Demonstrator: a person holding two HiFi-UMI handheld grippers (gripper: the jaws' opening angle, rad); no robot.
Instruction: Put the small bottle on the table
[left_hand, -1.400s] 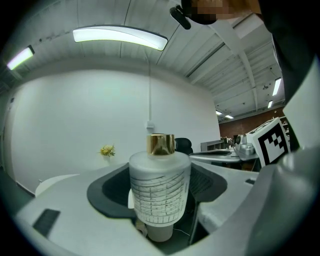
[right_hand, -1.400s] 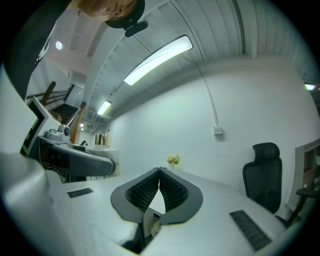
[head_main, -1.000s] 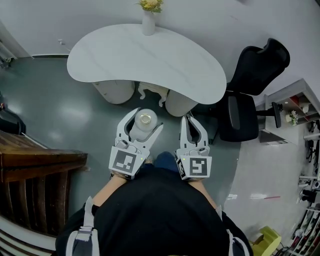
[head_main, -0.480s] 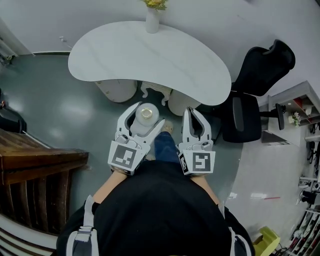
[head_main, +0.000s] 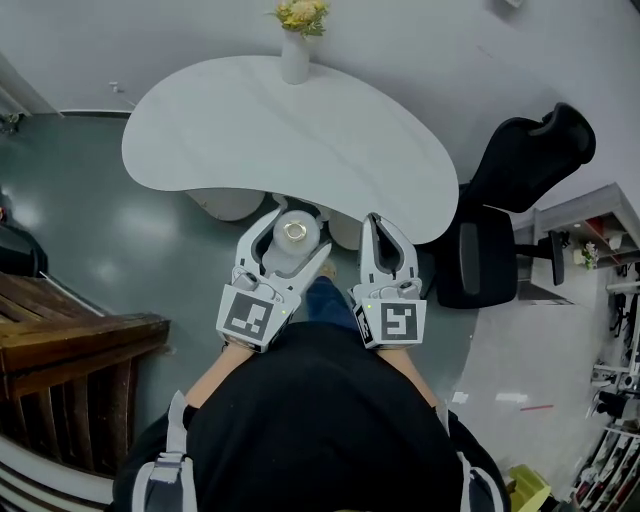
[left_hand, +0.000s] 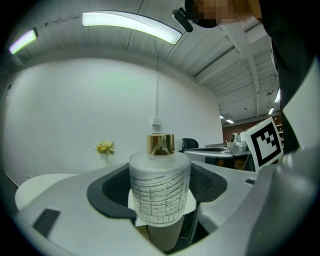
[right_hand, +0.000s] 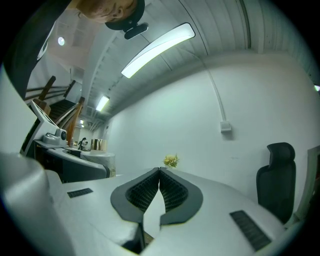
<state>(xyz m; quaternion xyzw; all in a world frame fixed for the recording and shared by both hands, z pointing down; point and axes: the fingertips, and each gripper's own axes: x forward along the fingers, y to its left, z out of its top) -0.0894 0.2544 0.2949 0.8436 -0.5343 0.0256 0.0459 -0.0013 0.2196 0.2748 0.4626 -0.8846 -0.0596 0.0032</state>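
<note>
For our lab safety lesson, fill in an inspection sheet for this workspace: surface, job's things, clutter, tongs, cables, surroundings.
Surface: white kidney-shaped table, bare except one vase.
Job's things: small frosted glass bottle with gold cap, upright, off the table.
Clutter: white vase of yellow flowers at the table's far edge.
Tongs: left tongs shut on the bottle; right tongs shut, empty.
Cables: white cable on the wall.
Surroundings: black office chair, brown wooden stairs.

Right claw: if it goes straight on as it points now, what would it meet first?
Probably the near edge of the white table, just beyond the shut right claw; its height against the tabletop is unclear.
</note>
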